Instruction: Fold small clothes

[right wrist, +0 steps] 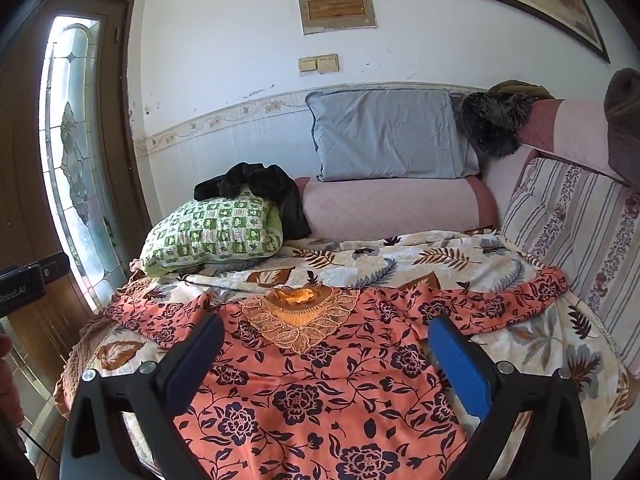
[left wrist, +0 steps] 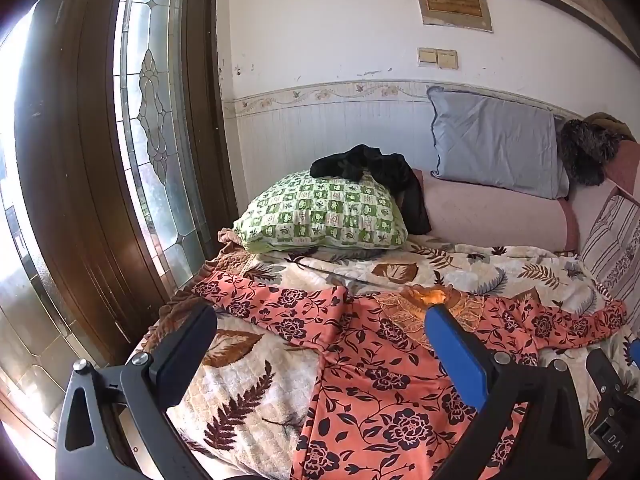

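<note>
A leaf-print blanket (right wrist: 400,256) covers the bed, bearing the floral garment (right wrist: 320,380) and green pillow (right wrist: 212,236).

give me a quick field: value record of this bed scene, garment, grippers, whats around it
surface: leaf-print blanket on a bed
garment: orange floral top, spread flat, sleeves out to both sides, lace collar at the far end
fold state: not yet folded
left hand-held gripper: open, above the top, holding nothing
right hand-held gripper: open, above the top, holding nothing
behind the top: green checked pillow with black clothing on it
against the wall: grey pillow
</note>
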Tool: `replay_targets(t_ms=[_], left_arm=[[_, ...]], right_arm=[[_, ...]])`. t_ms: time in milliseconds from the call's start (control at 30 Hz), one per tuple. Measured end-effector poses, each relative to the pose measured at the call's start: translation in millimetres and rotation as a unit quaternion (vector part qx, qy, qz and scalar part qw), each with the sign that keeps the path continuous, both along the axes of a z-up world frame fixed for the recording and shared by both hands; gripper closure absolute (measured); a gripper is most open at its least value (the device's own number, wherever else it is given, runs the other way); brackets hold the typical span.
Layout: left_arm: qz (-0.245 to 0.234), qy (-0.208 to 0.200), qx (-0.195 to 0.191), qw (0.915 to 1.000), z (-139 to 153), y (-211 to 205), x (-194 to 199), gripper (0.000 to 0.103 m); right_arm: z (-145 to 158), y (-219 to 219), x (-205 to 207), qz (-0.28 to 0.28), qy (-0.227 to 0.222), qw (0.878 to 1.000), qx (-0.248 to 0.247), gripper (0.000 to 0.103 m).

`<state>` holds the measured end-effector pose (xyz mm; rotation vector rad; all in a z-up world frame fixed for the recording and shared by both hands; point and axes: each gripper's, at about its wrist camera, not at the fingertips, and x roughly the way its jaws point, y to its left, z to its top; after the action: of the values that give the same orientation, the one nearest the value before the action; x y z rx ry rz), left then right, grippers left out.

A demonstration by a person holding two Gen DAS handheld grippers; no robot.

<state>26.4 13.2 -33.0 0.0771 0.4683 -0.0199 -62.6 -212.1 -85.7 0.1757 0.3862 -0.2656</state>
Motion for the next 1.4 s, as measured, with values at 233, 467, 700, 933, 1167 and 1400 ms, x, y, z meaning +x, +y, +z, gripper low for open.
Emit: replay_targets(t_ms=[233,467,700,933,1167,1400], left_arm=[[-0.001,0.000,0.000,1.0000,-1,0,0,0.000],[-0.002,0.001,-0.001,1.0000,-1,-1,1,0.000],[-0.001,0.005,0.000,1.0000,-4,-6,4,0.000],[-0.002,0.015,0.004,0.9999,-13,-10,12,0.000],[0.001,0.017,0.008,0.9998,-18,-7,16,0.000],[0.007,0.028,0.008,0.9995,-27,-2,26,0.000]], right_arm=[[0,1,1,0.000,-0.003,1.000,-0.003,0.000],[-3,7,1,0.001,0.001,1.000,-0.001,0.000],[-4,0,5,0.001,0.004,1.000,-0.001,0.000],[-8,-5,8,-0.004,0.008,1.000,0.007,0.000],[-12,-11,16,-0.001,0.009,0.999,0.032,0.000],[-20,-11,25,0.005,0.011,0.999,0.030,0.000]])
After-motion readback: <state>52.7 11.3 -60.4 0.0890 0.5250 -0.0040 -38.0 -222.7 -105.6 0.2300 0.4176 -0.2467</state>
